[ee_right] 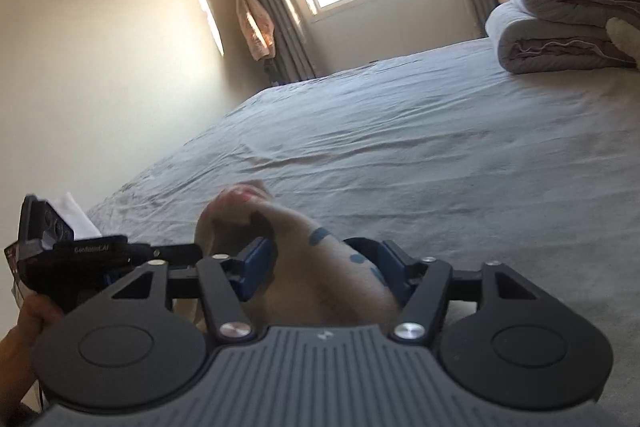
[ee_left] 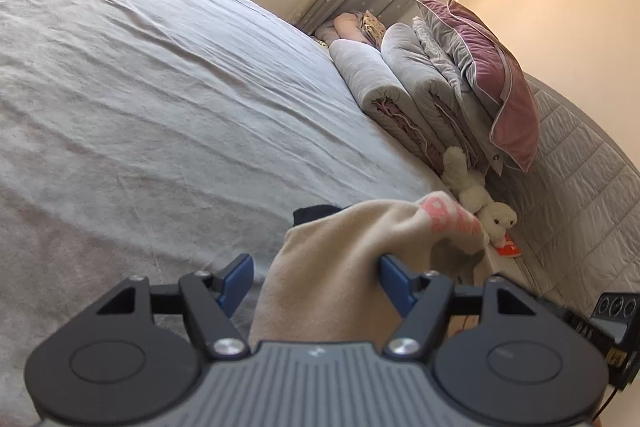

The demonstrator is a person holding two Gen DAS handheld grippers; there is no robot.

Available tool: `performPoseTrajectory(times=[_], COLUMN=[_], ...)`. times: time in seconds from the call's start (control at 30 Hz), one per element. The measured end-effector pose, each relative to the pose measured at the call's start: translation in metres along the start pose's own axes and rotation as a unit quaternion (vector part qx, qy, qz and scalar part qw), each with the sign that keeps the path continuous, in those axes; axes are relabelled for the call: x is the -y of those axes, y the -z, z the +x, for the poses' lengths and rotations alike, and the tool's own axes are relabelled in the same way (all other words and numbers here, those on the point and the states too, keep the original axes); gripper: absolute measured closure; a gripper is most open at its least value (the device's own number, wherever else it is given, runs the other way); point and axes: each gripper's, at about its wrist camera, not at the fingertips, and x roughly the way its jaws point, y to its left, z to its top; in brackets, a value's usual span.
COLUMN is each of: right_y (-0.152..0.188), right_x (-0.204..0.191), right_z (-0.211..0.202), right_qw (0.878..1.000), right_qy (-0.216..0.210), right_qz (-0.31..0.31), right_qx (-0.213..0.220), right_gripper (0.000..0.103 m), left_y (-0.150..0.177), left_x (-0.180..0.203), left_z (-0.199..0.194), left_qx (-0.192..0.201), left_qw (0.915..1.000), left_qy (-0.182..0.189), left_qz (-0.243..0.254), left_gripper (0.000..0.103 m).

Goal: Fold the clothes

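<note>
With both your left claw (ee_left: 316,277) and right claw (ee_right: 320,263) standing wide around the beige garment (ee_left: 340,267) above the bed (ee_left: 160,87), close firmly before spreading it flat.

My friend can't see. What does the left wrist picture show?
The left claw has beige cloth between its open blue fingers, above a wide grey bed. Folded quilts, a pink pillow and a white plush toy line its far edge.

Folded quilts (ee_left: 404,87), pink pillow (ee_left: 496,67) and white plush toy (ee_left: 476,195) line the headboard (ee_left: 580,163).
</note>
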Motion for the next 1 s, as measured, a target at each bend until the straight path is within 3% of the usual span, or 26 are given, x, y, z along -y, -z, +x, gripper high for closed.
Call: performPoseTrajectory(times=[0.03,0.2,0.43,0.6,0.87,1.0], right_y=[0.001,0.007,0.011,0.037,0.077,0.075], right_x=[-0.006,-0.030,-0.063,-0.091,-0.119,-0.118], right_z=[0.002,-0.007,-0.029,-0.028,-0.017,-0.017], right_qw=[1.000,0.998,0.993,0.981,0.958,0.959], right_qy=[-0.003,-0.014,-0.066,-0.094,-0.115,-0.118], right_qz=[-0.014,-0.056,-0.094,-0.140,-0.203,-0.193], right_qx=[-0.012,-0.022,-0.039,-0.093,-0.168,-0.173], right_gripper=[0.069,0.087,0.091,0.091,0.092,0.089], left_y=[0.000,-0.002,-0.005,-0.004,0.006,0.013], left_x=[0.002,0.012,0.022,0.032,0.047,0.051], left_z=[-0.001,-0.014,-0.039,-0.055,-0.054,-0.047], left_qx=[0.003,0.025,0.051,0.056,0.019,0.000], left_qw=[1.0000,0.9997,0.9986,0.9977,0.9931,0.9873], left_qy=[0.001,0.003,0.007,0.007,-0.026,-0.038], left_qz=[0.000,0.008,0.014,0.037,0.113,0.154], left_gripper=[0.033,0.033,0.032,0.030,0.025,0.025])
